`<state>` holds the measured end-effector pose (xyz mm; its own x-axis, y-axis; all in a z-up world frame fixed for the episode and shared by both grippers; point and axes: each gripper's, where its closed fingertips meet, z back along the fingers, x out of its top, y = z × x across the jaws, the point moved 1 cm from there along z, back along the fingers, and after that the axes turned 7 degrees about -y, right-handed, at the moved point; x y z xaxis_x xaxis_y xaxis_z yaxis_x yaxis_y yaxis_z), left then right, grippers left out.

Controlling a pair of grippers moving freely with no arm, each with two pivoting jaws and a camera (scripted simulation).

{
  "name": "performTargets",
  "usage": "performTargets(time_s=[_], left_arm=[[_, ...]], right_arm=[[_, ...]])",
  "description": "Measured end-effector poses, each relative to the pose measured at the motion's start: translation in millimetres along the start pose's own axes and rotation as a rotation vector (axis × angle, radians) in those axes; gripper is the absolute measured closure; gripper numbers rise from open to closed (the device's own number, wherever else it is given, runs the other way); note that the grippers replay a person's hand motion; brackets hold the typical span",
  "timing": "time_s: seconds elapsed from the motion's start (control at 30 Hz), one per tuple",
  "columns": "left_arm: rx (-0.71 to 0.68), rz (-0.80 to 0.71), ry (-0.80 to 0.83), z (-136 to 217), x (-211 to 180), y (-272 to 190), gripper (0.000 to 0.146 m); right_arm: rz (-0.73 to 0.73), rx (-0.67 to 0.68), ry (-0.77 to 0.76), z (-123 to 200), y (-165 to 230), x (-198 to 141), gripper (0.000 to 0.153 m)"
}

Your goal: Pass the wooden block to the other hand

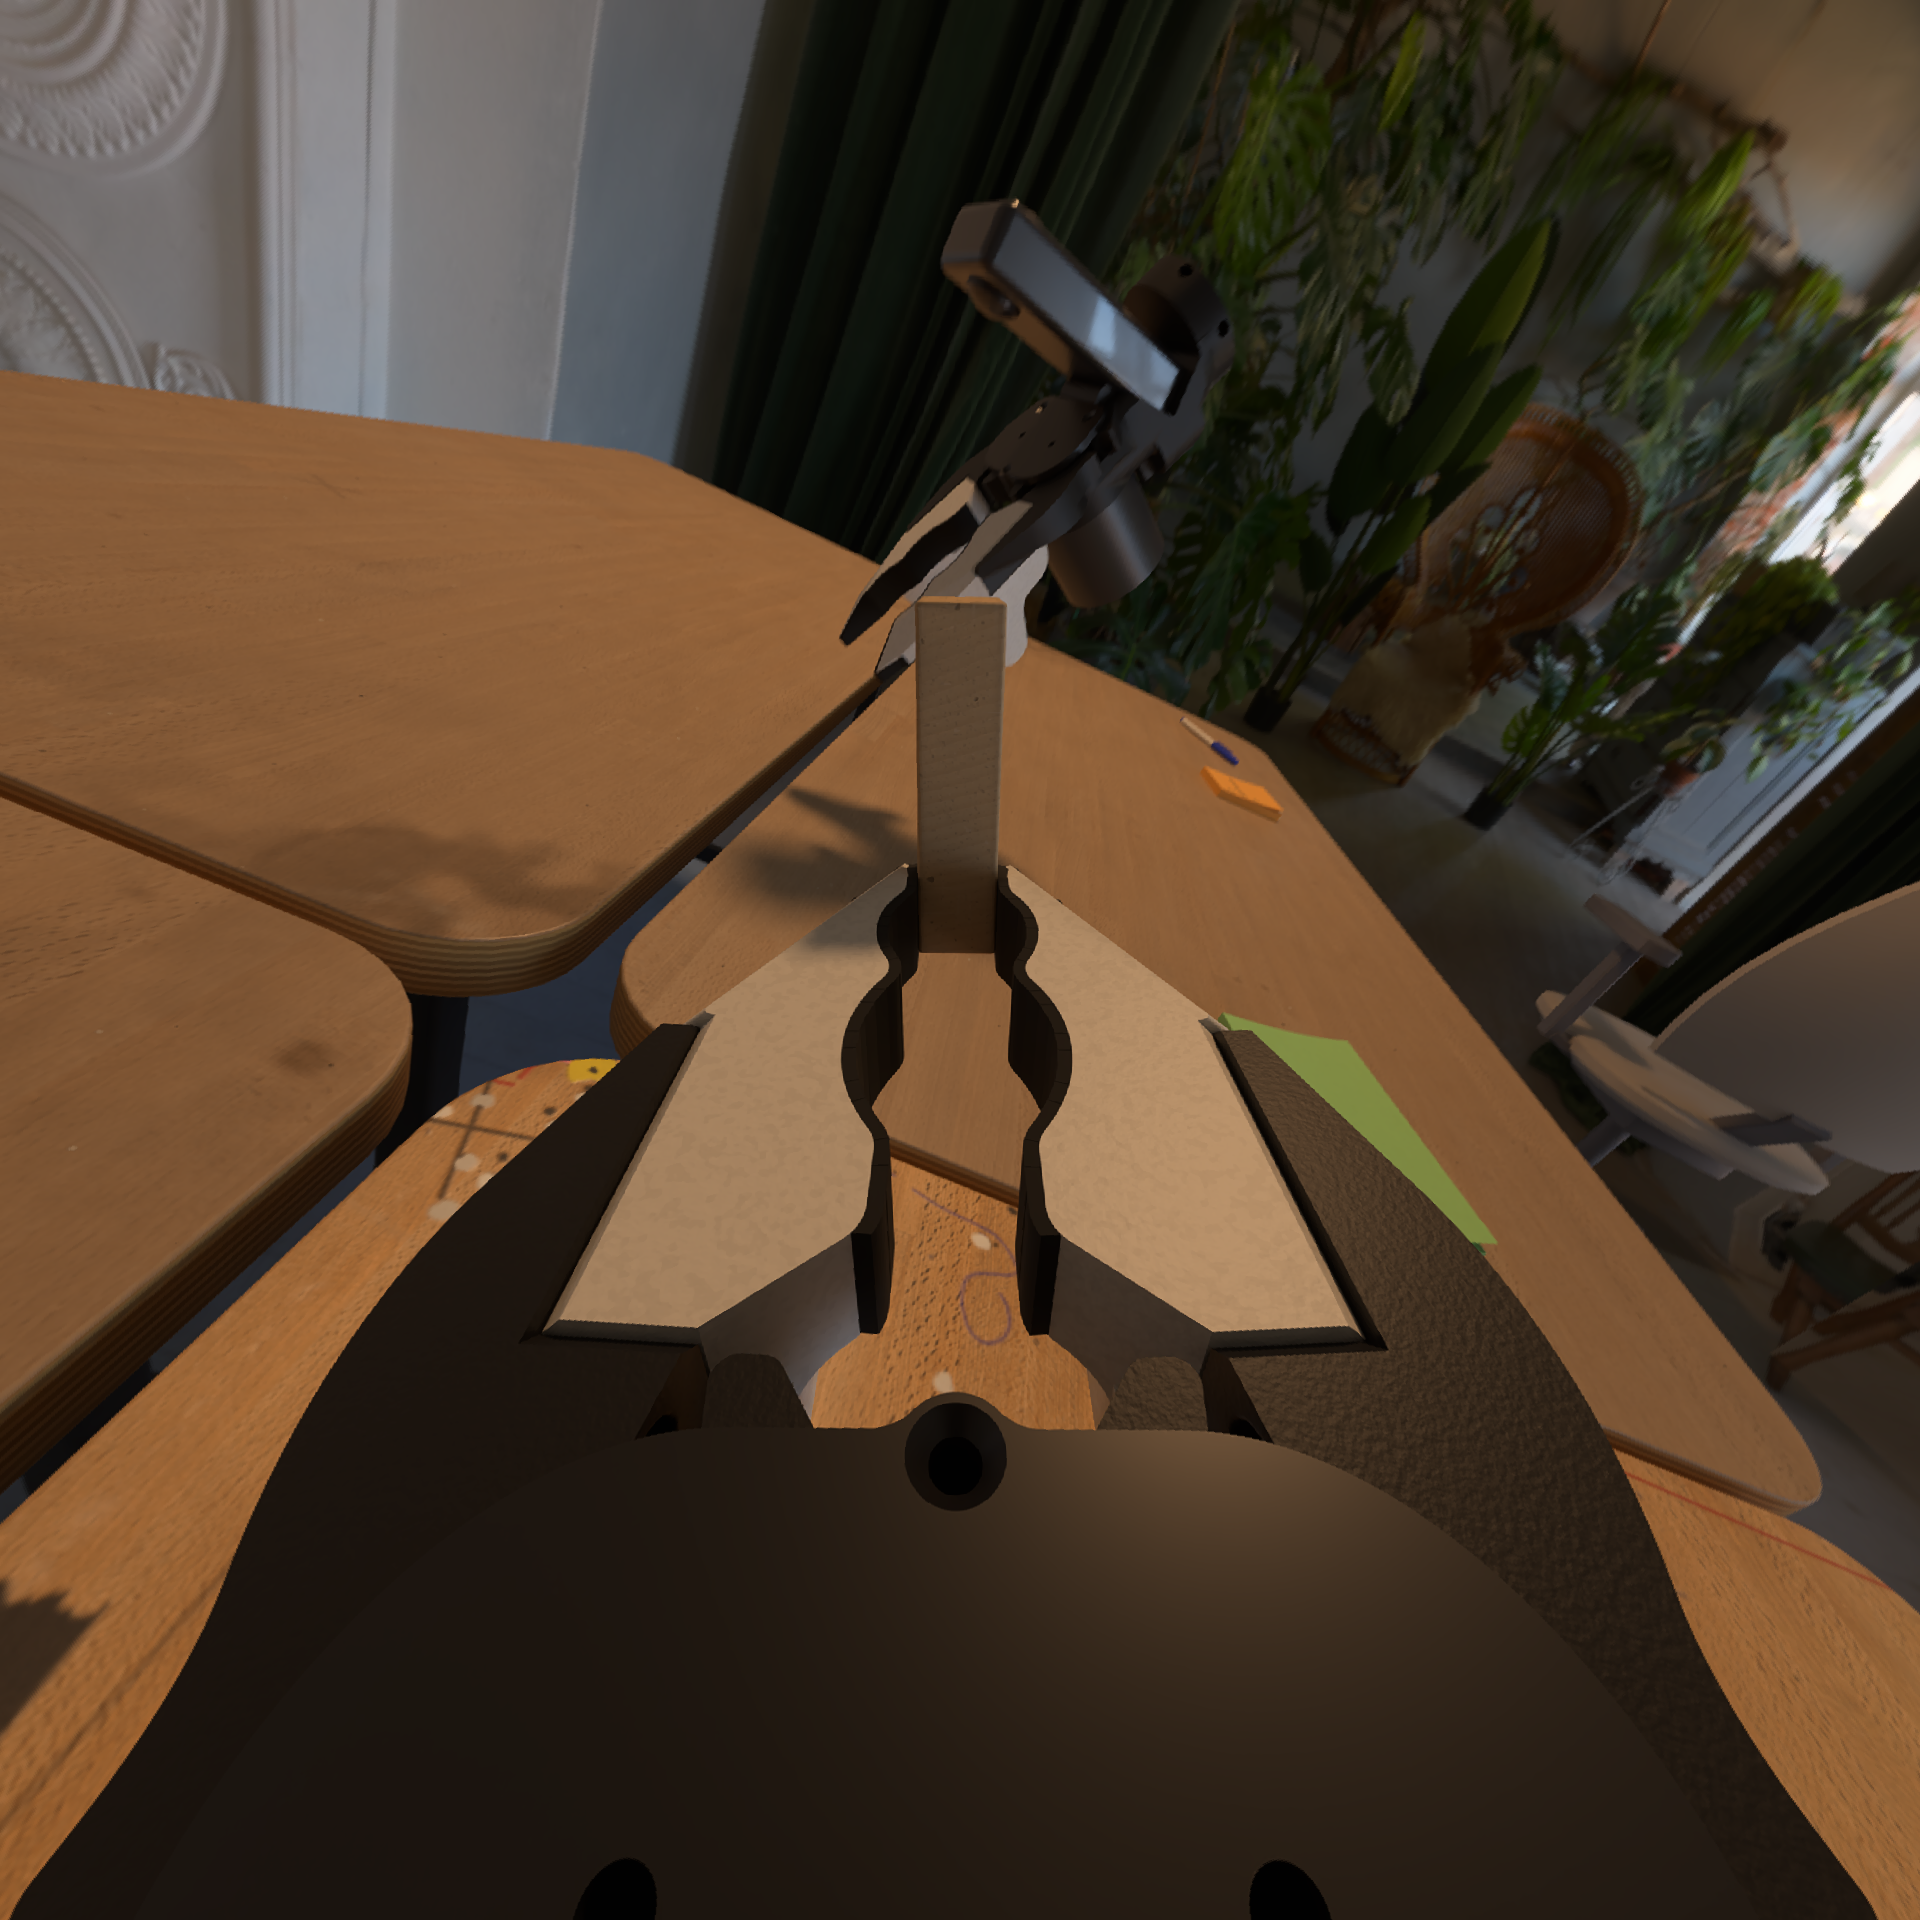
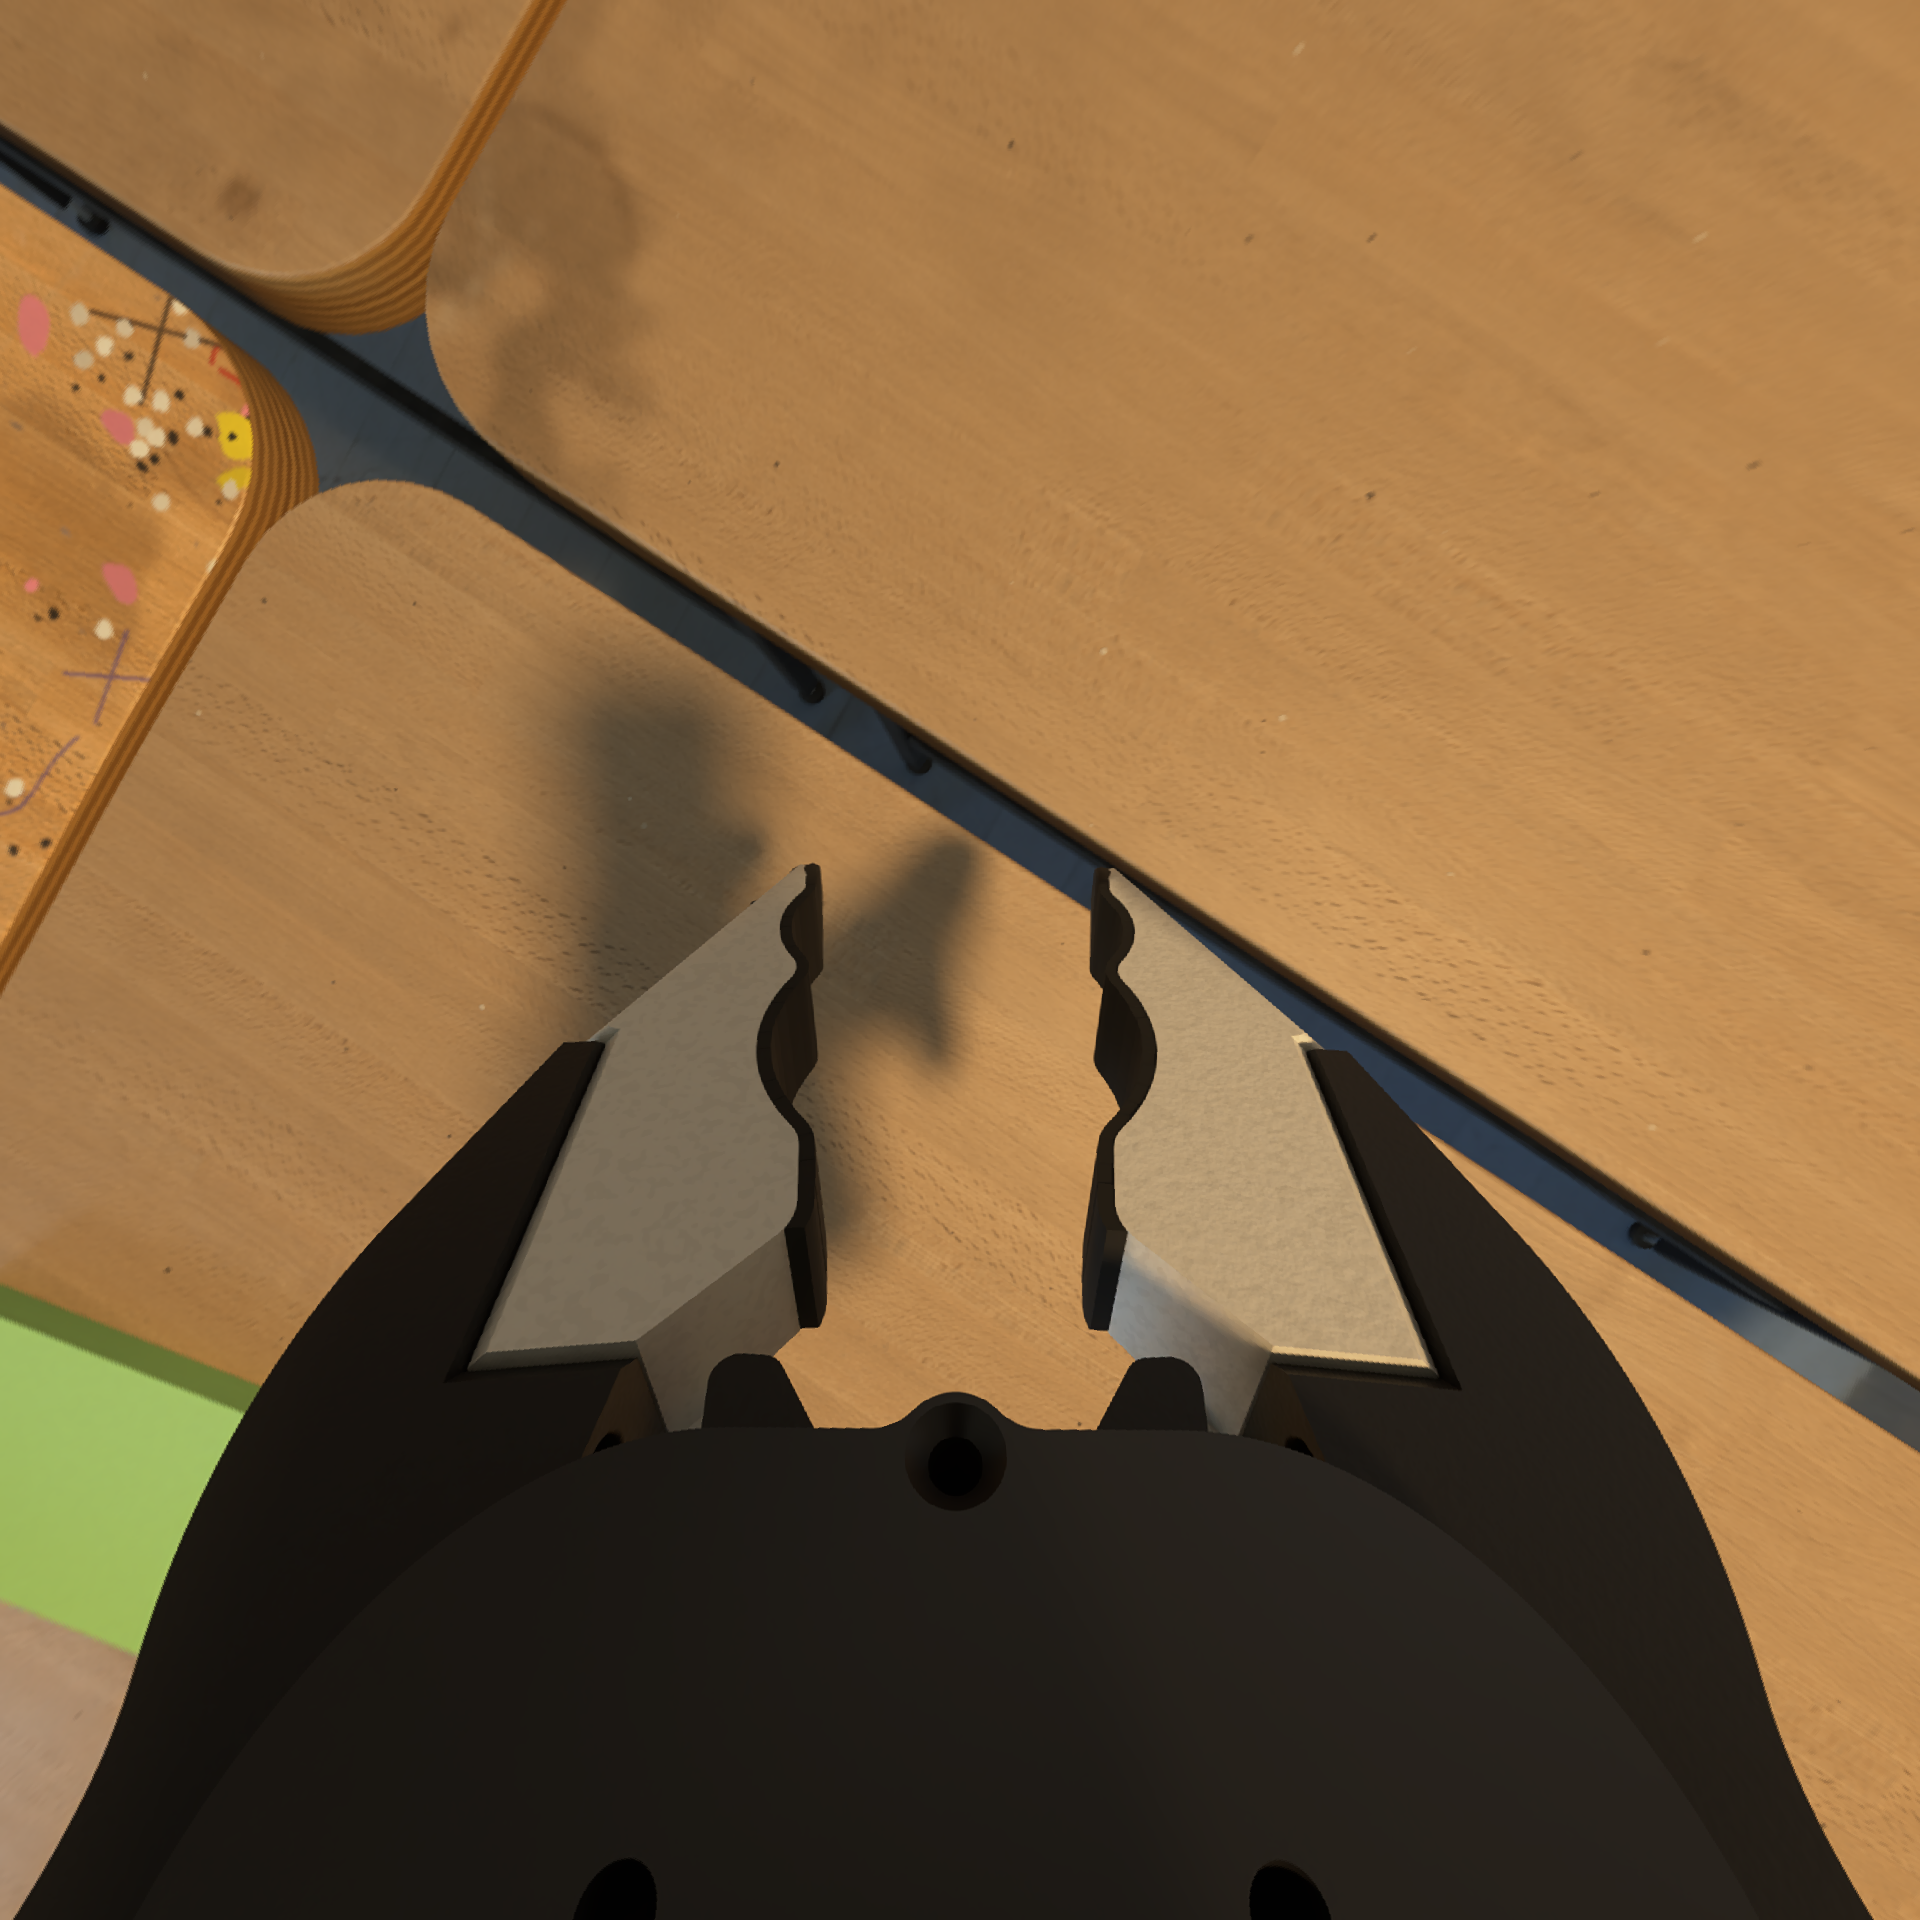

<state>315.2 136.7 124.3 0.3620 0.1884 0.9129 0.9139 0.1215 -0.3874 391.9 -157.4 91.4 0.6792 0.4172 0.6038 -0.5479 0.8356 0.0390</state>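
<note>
Pale wooden block (image 1: 958, 769) sits pinched at its near end btwn the tips of the left claw (image 1: 956, 894), jutting fwd. Right claw (image 2: 956, 904) is spread wide w/ nothing in it, aimed down at the tabletop (image 2: 1351, 364); seen from the left claw it hangs just past the block's far end. Pickup done; handover grip and release left, I'd say.
</note>
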Motion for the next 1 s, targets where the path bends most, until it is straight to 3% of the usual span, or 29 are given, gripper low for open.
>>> performTargets(time_s=[0.13, 0.27, 0.3, 0.37, 0.43, 0.5, 0.57, 0.67, 0.77, 0.83, 0.93, 1.0], left_arm=[[-0.016, 0.007, 0.004, 3.5, -2.5, 2.0, 0.133], [0.018, -0.046, 0.038, 4.3, -5.2, 3.6, 0.133], [0.022, -0.061, 0.036, 3.7, -4.6, 2.8, 0.133], [0.008, -0.091, 0.022, 1.8, -2.4, -1.9, 0.133], [-0.047, -0.107, -0.006, -0.5, 0.5, -11.5, 0.133], [-0.117, -0.115, -0.048, -2.0, 4.2, -22.8, 0.133], [-0.182, -0.123, -0.083, -2.5, 5.7, -32.9, 0.133], [-0.22, -0.177, -0.024, -3.8, -0.8, -41.7, 0.133], [-0.277, -0.203, 0.005, -7.0, -6.7, -52.4, 0.133], [-0.283, -0.221, 0.039, -9.3, -12.1, -55.2, 0.133], [-0.297, -0.223, 0.046, -11.7, -17.2, -57.6, 0.133], [-0.29, -0.202, 0.069, -12.7, -21.9, -54.5, 0.133]], right_arm=[[-0.01, -0.003, 0.054, -5.1, -0.3, -2.7, 0.091], [0.018, -0.159, 0.136, 17.9, -10.4, -13.7, 0.08], [0.031, -0.195, 0.115, 30.3, -7.7, -10.5, 0.078], [0.083, -0.199, -0.103, 56.8, 12.7, 11.5, 0.072], [0.15, -0.094, -0.347, 76.9, 57.9, 38.7, 0.072], [0.273, 0.175, -0.583, 85.7, 131.7, 62.4, 0.076], [0.346, 0.419, -0.674, 81.3, 195.3, 72.0, 0.084], [0.394, 0.57, -0.691, 67.0, 245.6, 79.7, 0.092], [0.349, 0.789, -0.583, 46.4, 278.4, 77.8, 0.09], [0.361, 0.851, -0.517, 30.4, 291.5, 74.3, 0.093], [0.408, 0.875, -0.484, 19.4, 298.9, 71.7, 0.116], [0.445, 0.877, -0.451, 16.7, 301.1, 68.2, 0.123]])
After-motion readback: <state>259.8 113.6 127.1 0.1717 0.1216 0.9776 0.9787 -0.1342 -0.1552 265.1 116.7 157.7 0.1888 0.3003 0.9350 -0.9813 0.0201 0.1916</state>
